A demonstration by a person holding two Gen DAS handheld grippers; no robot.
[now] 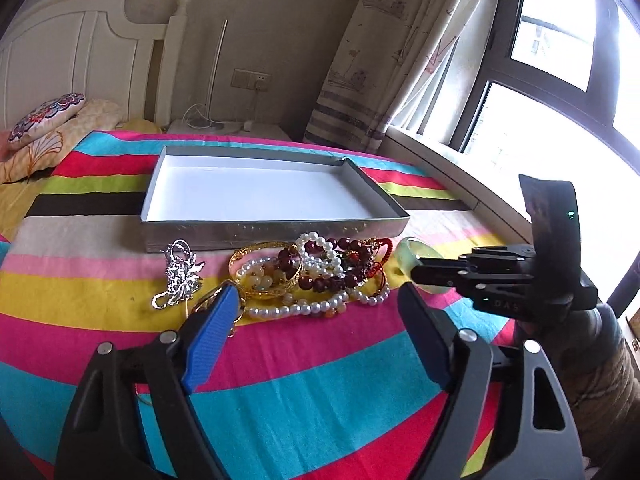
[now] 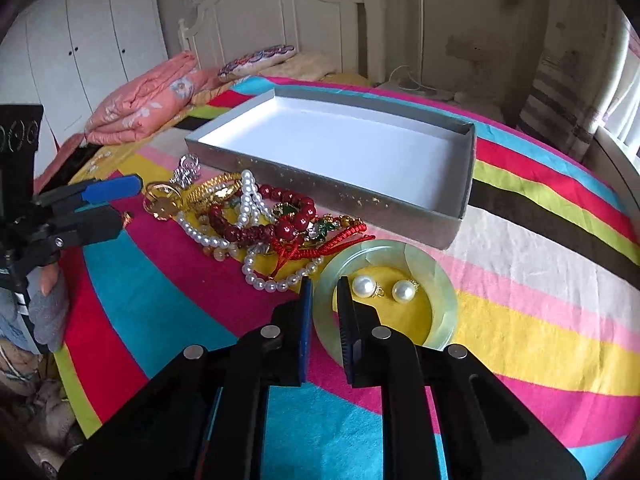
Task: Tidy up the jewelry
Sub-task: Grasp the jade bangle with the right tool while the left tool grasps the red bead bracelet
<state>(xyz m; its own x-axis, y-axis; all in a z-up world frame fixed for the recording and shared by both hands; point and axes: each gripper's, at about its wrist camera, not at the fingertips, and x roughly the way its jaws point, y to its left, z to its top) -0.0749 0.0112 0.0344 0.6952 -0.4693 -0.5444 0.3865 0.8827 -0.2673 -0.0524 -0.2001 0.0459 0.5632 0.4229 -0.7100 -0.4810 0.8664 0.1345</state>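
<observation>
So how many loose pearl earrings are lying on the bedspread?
2. Both pearl earrings lie side by side inside the jade bangle, right of the right gripper. Others may be hidden in the jewelry pile.

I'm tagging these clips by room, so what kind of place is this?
Most likely a bedroom. The work surface is a bed with a striped cover, a white headboard behind it, pillows and a folded quilt at its head. White wardrobe doors stand beyond.

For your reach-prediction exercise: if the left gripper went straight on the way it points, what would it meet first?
Probably the tangled jewelry pile on the striped blanket. The left gripper is open and empty; depth is uncertain.
</observation>
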